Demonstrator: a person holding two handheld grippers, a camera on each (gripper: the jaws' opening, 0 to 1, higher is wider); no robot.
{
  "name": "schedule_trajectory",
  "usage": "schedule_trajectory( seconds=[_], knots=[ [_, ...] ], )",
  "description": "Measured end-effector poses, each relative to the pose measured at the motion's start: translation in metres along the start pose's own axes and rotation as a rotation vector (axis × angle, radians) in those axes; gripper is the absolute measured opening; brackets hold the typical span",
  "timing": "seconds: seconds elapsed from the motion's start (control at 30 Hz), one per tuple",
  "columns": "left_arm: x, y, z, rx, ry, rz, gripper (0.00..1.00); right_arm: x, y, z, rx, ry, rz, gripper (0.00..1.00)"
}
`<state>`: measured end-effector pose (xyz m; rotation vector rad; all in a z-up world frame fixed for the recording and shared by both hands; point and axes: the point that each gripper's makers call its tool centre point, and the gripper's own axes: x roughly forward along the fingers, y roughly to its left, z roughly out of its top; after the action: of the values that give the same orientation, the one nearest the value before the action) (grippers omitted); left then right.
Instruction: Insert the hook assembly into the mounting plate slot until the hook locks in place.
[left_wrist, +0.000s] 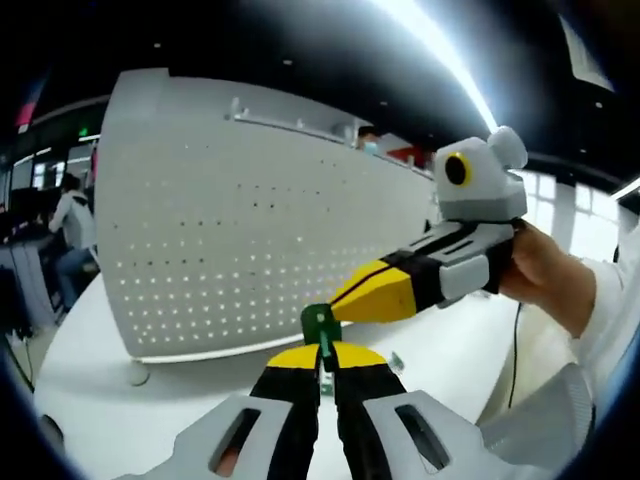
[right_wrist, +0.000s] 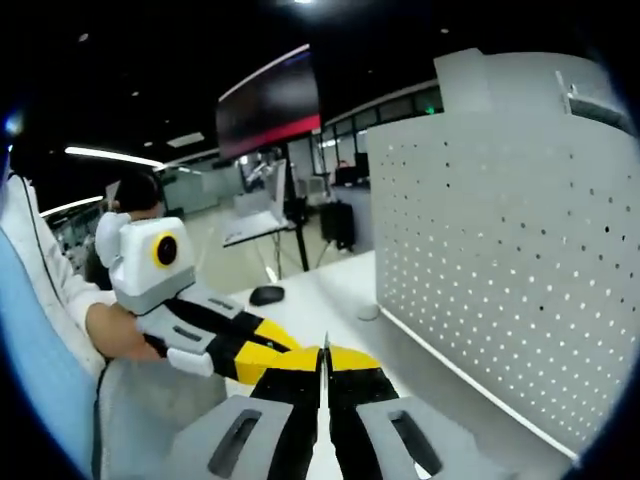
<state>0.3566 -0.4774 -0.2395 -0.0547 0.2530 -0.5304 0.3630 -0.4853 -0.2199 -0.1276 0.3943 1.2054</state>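
Hook (left_wrist: 321, 325), a small green piece, was seen at the tip of the left tongs (left_wrist: 325, 365) in the left gripper view. The left tongs were closed on it, and it stood up between the jaws. The right tongs (left_wrist: 345, 303) were reached in from the right, and their yellow tip was right beside the hook, maybe touching it.

The plate (left_wrist: 260, 220), a big white board full of small holes, was stood upright on the white surface (left_wrist: 90, 400). It lay straight ahead of the left tongs, past the hook. The hook was not yet at the plate.

In the right gripper view, the right tongs (right_wrist: 326, 372) were shut, with something thin sticking up between the jaws. What it was could not be told. The left tongs (right_wrist: 262, 358) were seen on the left, and the plate (right_wrist: 500, 250) off to the right.
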Motion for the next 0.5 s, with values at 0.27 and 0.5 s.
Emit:
schedule_trajectory(
  seconds=[0.27,0.5],
  knots=[
    [-0.0028,-0.0009,-0.0012,0.126,0.017,0.044,0.04,0.0003,0.0012,-0.0038,0.028,0.009,0.006,0.0],
    [-0.0036,-0.0037,0.0004,0.217,0.03,0.062,0.04,0.0039,0.0016,-0.0065,0.039,0.023,0.005,0.0]
  ],
)
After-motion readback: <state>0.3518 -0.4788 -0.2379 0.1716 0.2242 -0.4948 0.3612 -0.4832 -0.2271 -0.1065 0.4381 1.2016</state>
